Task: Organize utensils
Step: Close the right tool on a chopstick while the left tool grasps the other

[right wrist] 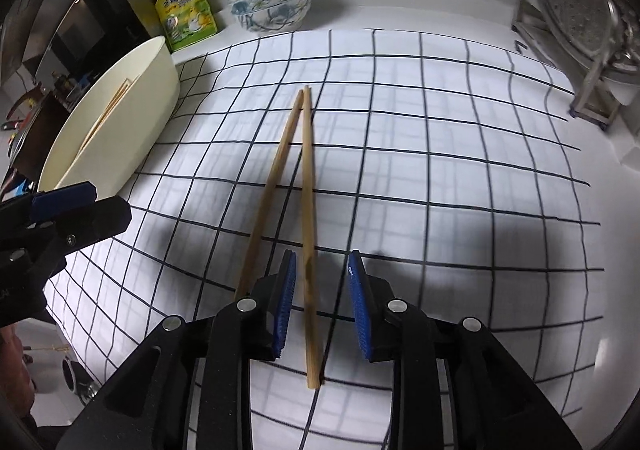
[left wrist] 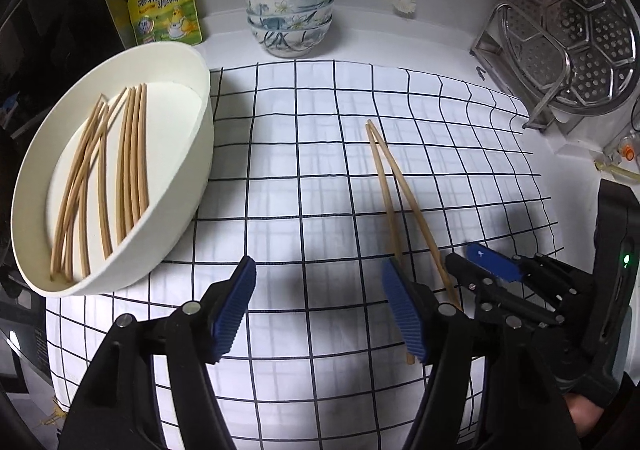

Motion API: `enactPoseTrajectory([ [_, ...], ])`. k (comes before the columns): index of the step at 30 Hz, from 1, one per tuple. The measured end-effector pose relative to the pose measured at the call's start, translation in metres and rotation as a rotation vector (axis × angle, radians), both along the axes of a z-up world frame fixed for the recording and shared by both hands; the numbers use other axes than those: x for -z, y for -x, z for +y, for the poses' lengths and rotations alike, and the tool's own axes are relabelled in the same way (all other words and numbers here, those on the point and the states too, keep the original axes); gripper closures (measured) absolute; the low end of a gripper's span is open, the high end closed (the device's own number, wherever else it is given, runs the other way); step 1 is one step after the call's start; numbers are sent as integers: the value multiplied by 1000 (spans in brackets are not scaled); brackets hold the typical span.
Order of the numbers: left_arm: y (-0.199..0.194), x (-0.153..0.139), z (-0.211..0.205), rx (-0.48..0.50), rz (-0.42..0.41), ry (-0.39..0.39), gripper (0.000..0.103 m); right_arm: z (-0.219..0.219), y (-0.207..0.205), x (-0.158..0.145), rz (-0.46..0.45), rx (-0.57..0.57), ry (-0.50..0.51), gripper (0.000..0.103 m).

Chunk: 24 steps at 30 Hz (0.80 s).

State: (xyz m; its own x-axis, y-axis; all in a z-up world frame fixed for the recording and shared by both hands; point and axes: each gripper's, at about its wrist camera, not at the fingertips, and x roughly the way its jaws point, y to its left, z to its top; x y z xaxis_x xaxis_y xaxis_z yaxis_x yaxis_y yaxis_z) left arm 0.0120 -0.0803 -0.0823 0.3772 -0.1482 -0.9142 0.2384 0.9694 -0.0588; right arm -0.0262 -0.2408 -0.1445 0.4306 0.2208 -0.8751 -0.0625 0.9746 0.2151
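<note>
Two grippers tilt steeply down over a checked cloth (left wrist: 320,169). The left gripper (left wrist: 318,306) hangs open and empty. The right gripper (right wrist: 322,302) has its jaws parted around one chopstick (right wrist: 308,230), pads not pressing it. Its partner (right wrist: 272,185) lies just left, tips meeting farther off. More chopsticks (left wrist: 104,173) lie in a white tub (left wrist: 188,185), far left. A yellow pouch (left wrist: 166,3) bears Chinese writing, too small to read.

Two black handheld grippers, left gripper (left wrist: 318,304) and right gripper (right wrist: 322,304), ribbed blue finger pads (left wrist: 402,314), silver pivot screws (right wrist: 246,304), green indicator light (left wrist: 626,260).
</note>
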Motion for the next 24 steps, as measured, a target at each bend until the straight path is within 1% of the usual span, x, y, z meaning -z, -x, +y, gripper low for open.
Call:
enactPoseTrajectory([
  [7,-1,3,-1,-10,-4,-5,38,10,-6,5,-18,-36,47,77],
  [11,1,2,-2,-11,-10,-11,33,14,-9,10,-23,-44,73,78],
  [12,1,1,-2,-9,-12,-10,33,14,-9,10,-23,-45,79,85],
  [13,1,1,-3,-6,-15,-12,33,14,-8,11,-22,-44,84,96],
  [17,1,4,-7,1,-12,-13,28,7,-6,12,-24,-19,75,96],
  [24,-1,19,-28,31,-13,-8,28,-31,8,12,-3,72,61,96],
])
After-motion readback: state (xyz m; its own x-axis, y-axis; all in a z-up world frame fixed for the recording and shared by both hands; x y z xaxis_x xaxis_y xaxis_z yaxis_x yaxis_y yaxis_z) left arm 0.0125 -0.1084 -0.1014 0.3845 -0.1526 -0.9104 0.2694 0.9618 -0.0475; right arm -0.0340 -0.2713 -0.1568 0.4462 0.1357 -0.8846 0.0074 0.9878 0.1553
